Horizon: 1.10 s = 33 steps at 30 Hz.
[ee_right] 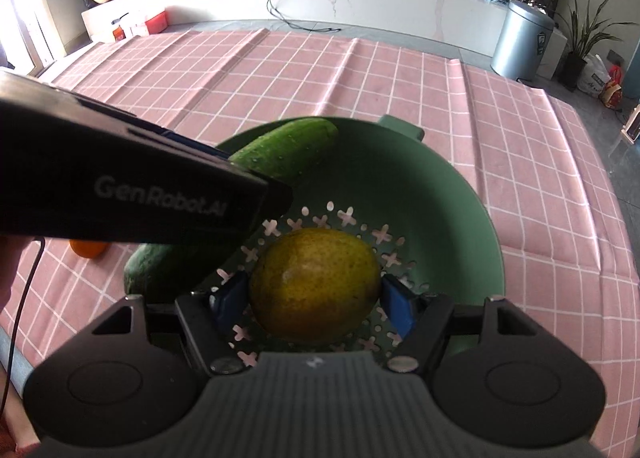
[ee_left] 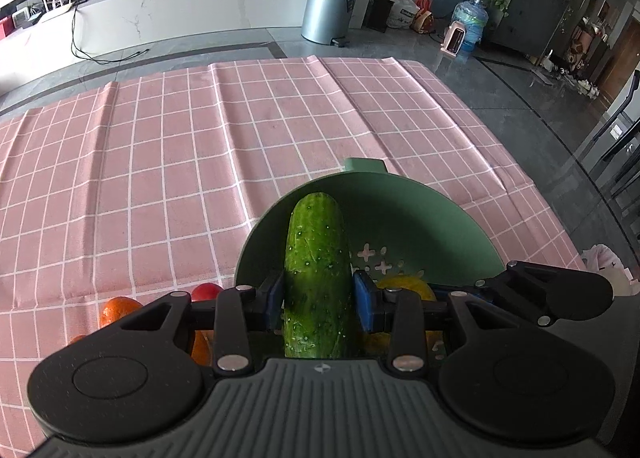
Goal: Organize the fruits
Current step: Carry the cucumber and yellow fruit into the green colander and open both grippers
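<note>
The cucumber is clamped by the left gripper, long axis running straight up the frame centre, tip over the green colander; in the right wrist view the yellow fruit is pinched low-centre by the right gripper, inside the bowl; release looks next.

Right gripper clamps pear (over colander).

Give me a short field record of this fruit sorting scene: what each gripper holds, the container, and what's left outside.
left gripper: shut on cucumber, over the bowl
right gripper: shut on yellow-green fruit, inside the bowl
container: green colander bowl
surface: pink checked tablecloth
outside bowl: orange, red fruit
</note>
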Each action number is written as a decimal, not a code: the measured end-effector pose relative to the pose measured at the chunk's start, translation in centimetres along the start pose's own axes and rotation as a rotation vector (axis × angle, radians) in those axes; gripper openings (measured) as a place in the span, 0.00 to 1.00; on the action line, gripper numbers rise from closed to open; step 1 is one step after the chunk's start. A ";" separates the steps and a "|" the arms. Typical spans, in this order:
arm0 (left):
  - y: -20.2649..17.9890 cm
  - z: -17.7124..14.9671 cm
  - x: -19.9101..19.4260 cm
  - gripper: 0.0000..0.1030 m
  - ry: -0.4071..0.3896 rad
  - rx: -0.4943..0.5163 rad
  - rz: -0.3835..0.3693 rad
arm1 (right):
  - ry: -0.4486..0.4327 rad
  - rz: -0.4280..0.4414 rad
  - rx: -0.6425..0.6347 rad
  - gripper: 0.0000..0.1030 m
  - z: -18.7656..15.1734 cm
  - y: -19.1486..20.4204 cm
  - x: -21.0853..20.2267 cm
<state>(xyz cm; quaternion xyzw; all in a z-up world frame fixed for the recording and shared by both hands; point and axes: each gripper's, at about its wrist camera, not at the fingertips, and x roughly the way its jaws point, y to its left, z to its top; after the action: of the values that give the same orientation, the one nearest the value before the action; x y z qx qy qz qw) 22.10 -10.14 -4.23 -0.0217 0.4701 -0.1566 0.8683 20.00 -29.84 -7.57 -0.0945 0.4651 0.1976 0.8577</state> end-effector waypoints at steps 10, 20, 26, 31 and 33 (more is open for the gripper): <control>0.2 0.2 1.6 0.40 0.033 0.008 -0.014 | 0.062 -0.003 -0.027 0.66 0.7 0.5 1.9; 0.4 0.3 1.8 0.41 0.052 0.000 -0.028 | 0.101 -0.010 -0.011 0.66 2.0 0.6 2.5; 0.5 0.2 1.1 0.47 0.053 -0.003 -0.031 | 0.096 -0.034 -0.012 0.68 3.1 0.6 1.8; 0.6 0.2 -0.3 0.49 0.025 -0.025 -0.040 | 0.087 -0.078 -0.047 0.69 4.0 1.1 0.9; 0.5 0.1 -1.2 0.50 0.006 -0.019 -0.032 | 0.074 -0.096 -0.044 0.74 4.2 1.3 0.4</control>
<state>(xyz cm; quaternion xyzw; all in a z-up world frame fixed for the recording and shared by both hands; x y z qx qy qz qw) 21.72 -9.32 -3.25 -0.0372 0.4738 -0.1662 0.8640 22.88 -27.10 -5.58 -0.1428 0.4872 0.1630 0.8460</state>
